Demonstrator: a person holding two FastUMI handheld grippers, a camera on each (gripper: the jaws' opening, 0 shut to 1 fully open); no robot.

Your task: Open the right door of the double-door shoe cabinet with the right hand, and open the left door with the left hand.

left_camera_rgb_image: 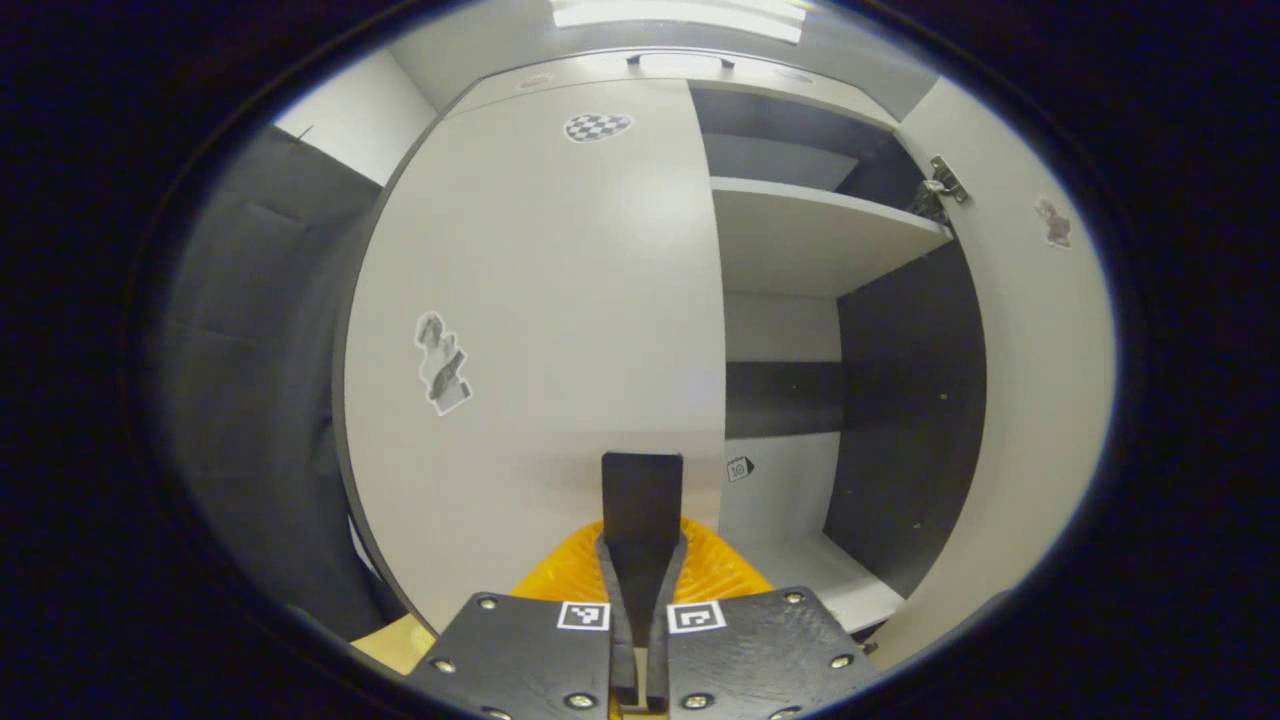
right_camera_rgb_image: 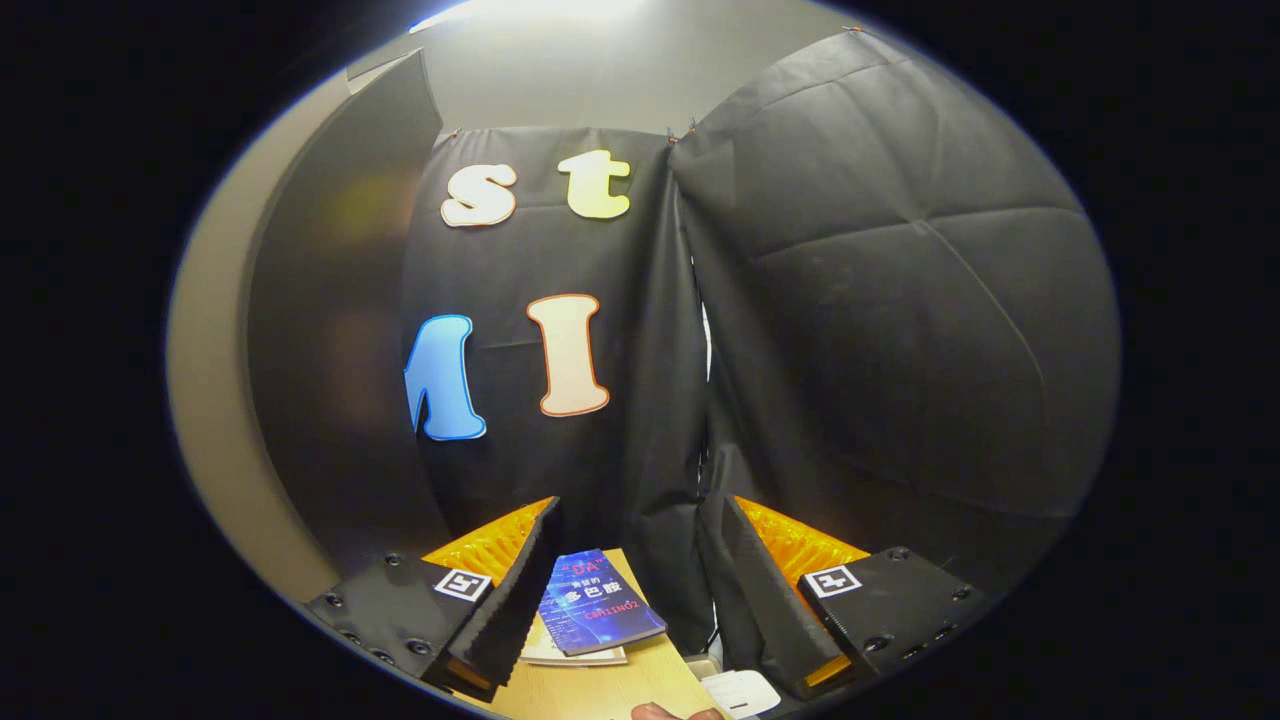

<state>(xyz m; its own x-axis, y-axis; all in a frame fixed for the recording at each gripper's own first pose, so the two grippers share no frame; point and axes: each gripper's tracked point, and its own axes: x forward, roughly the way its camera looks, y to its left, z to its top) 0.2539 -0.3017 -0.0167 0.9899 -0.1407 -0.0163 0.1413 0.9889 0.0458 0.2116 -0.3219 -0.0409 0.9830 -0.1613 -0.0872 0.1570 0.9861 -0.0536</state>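
Note:
The shoe cabinet stands right in front of me in the left gripper view. Its pale left door (left_camera_rgb_image: 540, 300) lies flat across the opening and carries a few stickers. My left gripper (left_camera_rgb_image: 642, 470) is shut with nothing between its fingers, low in front of that door, just left of its free edge. The right door (left_camera_rgb_image: 1040, 400) is swung wide open, its hinge (left_camera_rgb_image: 940, 185) showing at the top. Pale shelves (left_camera_rgb_image: 810, 235) and a dark inner wall show inside. My right gripper (right_camera_rgb_image: 640, 510) is open and empty, facing the black cloth wall.
A blue book (right_camera_rgb_image: 598, 600) lies on a wooden table (right_camera_rgb_image: 600, 690) below my right gripper, with a small white object (right_camera_rgb_image: 742, 690) beside it. A pale panel (right_camera_rgb_image: 205, 400) and a dark panel (right_camera_rgb_image: 330, 350) rise at the left of the right gripper view.

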